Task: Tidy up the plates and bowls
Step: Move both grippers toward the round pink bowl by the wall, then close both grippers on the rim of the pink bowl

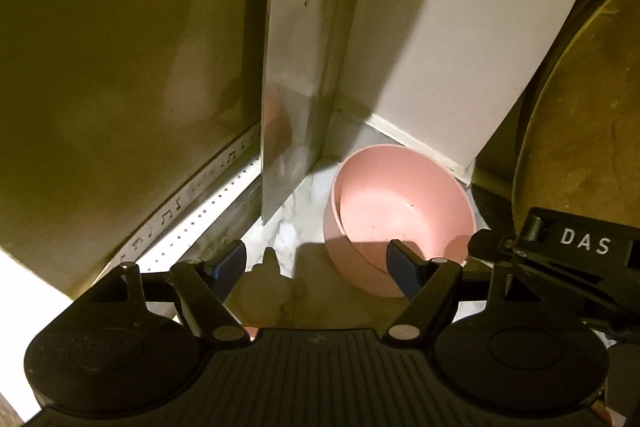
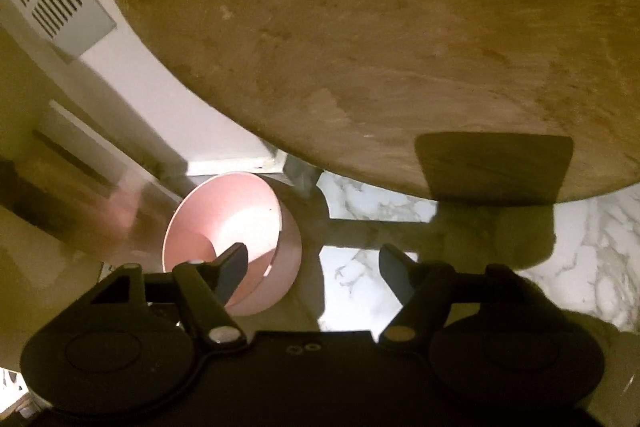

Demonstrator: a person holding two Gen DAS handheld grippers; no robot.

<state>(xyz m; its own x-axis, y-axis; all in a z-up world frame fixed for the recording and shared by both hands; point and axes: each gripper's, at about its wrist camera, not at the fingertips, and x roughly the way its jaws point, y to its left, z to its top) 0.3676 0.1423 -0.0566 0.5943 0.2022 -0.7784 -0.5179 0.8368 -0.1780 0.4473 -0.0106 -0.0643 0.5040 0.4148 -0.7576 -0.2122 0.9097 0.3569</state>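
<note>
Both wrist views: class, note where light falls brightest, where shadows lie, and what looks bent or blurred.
Left wrist view: glare inside the pink bowl, gripper shadow on the marble counter, wall edges bowed by the fisheye. Right wrist view: bright patch in the bowl, blocky shadow on the round wooden board, blurred left side.

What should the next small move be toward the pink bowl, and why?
Probably ease the left gripper forward so its open jaws straddle the near wall of the pink bowl, then close. One left fingertip already overlaps the rim, nothing is gripped, and the right gripper sits mostly beside it.
</note>
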